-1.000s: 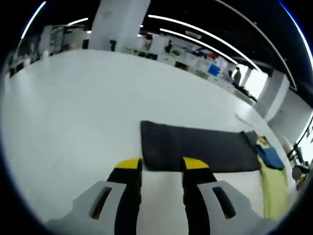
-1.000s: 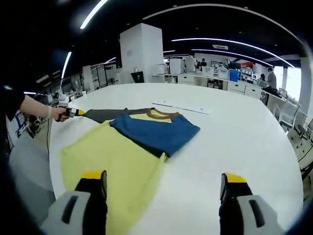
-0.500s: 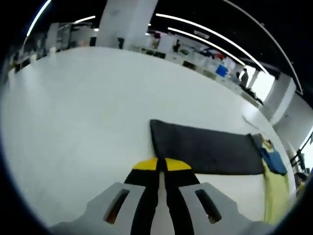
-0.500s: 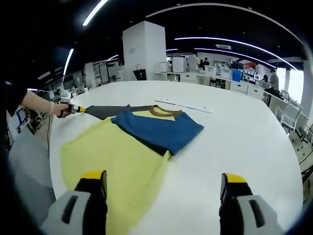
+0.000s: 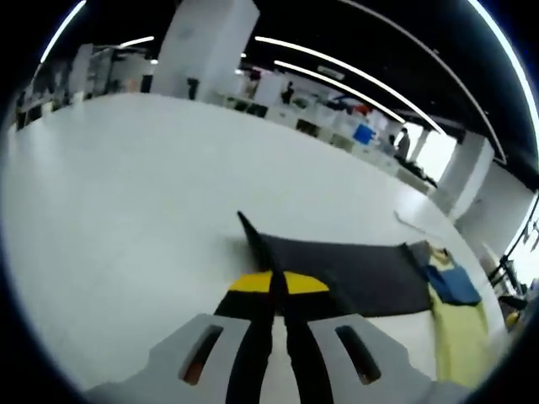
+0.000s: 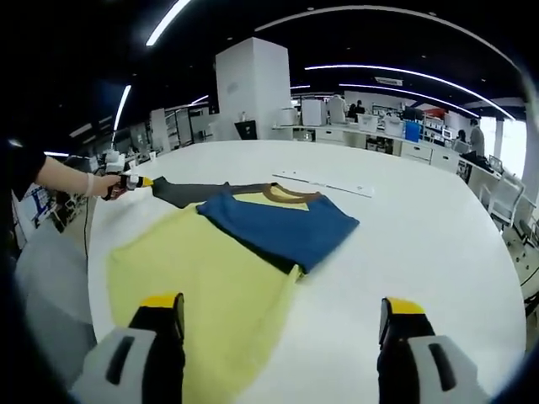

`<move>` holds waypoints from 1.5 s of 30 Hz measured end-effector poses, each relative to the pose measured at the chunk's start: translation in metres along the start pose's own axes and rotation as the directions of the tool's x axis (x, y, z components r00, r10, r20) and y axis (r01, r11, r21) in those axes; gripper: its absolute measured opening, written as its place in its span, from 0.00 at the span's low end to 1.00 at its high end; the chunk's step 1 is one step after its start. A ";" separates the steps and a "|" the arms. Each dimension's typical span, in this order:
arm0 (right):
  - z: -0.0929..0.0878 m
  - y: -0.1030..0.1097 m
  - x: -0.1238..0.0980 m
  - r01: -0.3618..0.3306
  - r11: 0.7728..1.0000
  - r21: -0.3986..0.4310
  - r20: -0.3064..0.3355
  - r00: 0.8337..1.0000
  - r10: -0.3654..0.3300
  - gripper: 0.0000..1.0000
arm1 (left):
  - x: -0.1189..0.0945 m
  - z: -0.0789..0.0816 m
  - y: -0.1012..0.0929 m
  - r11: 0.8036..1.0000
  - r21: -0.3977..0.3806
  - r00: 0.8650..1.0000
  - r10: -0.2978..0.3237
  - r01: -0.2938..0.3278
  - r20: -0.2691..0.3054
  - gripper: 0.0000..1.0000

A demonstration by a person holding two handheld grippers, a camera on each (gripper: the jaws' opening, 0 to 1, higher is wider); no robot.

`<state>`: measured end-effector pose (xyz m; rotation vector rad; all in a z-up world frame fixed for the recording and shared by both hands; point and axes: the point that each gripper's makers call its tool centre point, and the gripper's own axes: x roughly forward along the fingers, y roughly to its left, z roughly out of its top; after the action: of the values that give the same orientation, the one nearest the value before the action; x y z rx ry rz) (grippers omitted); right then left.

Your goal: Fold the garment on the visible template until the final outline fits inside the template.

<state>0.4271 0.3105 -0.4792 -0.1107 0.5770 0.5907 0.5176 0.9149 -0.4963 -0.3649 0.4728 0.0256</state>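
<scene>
A garment lies flat on the white table [image 6: 421,244]: yellow body [image 6: 202,286], blue sleeve [image 6: 282,227] folded across it, brown collar [image 6: 286,195], and a dark grey sleeve [image 6: 194,192] stretched out to the left. In the left gripper view my left gripper [image 5: 278,282] is shut on the near edge of that dark grey sleeve [image 5: 354,273], whose far corner peaks up off the table. The blue [image 5: 452,284] and yellow [image 5: 459,337] parts lie beyond it at the right. My right gripper [image 6: 281,305] stands wide open above the yellow hem, holding nothing.
A person's hand [image 6: 105,183] holds the left gripper [image 6: 139,180] at the table's left edge. A thin white strip [image 6: 324,185] lies on the table behind the collar. Desks, a pillar and people stand far behind.
The left gripper's jaws went from open to shut on the dark sleeve's end, and the sleeve's corner has now lifted into a peak. The right gripper has stayed open in place.
</scene>
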 end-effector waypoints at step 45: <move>-0.012 -0.014 -0.016 0.043 0.997 0.068 0.046 0.998 -0.046 0.97 | 0.034 0.027 -0.259 0.877 -0.068 0.880 -0.472 0.475 0.061 0.00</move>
<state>0.4185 0.2877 -0.4817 -0.0465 0.5462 0.5293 0.5884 0.6801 -0.4016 -0.5526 0.3303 -0.4268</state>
